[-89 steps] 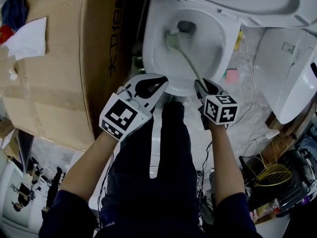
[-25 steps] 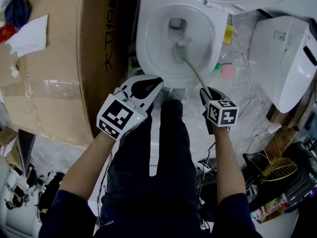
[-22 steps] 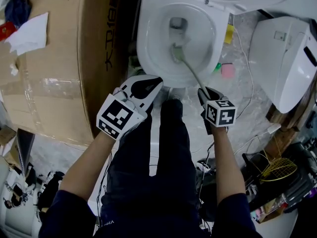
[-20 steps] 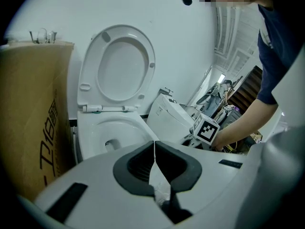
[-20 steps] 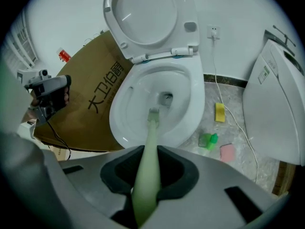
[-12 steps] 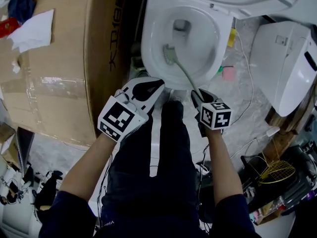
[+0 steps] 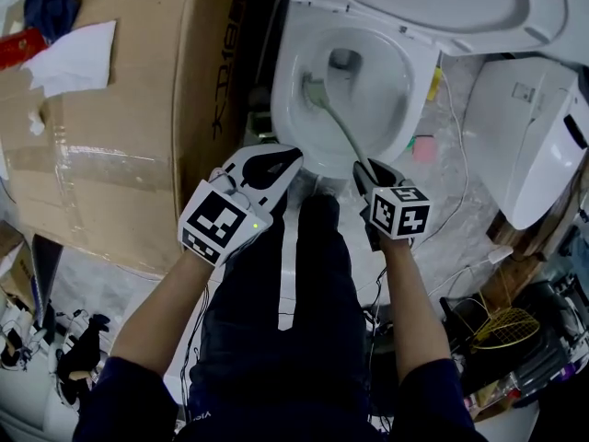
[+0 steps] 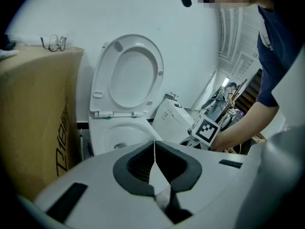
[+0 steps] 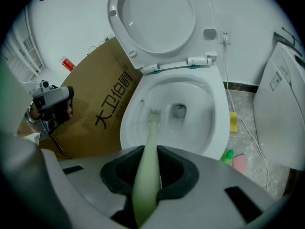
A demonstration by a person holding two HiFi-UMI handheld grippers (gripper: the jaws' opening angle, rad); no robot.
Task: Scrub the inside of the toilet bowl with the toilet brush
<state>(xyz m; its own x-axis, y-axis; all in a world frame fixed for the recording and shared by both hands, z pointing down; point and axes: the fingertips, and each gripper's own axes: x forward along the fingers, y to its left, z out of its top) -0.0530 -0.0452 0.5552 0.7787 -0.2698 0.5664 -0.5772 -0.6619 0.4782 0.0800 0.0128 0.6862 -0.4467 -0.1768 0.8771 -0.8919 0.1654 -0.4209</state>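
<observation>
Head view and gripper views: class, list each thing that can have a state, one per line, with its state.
toilet seat: raised.
toilet bowl: uncovered, brush head inside.
toilet brush: gripped by its handle, head in the bowl.
right gripper: shut on the toilet brush.
left gripper: shut, empty.
cardboard box: closed, taped.

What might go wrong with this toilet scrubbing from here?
1. The right gripper clamps the toilet brush by its slim handle, far from the bristles, so pressing hard against the toilet bowl wall might twist the brush or let it slip in the jaws.
2. A quick stroke could flick water over the rim onto the white cable lying on the floor beside the bowl.
</observation>
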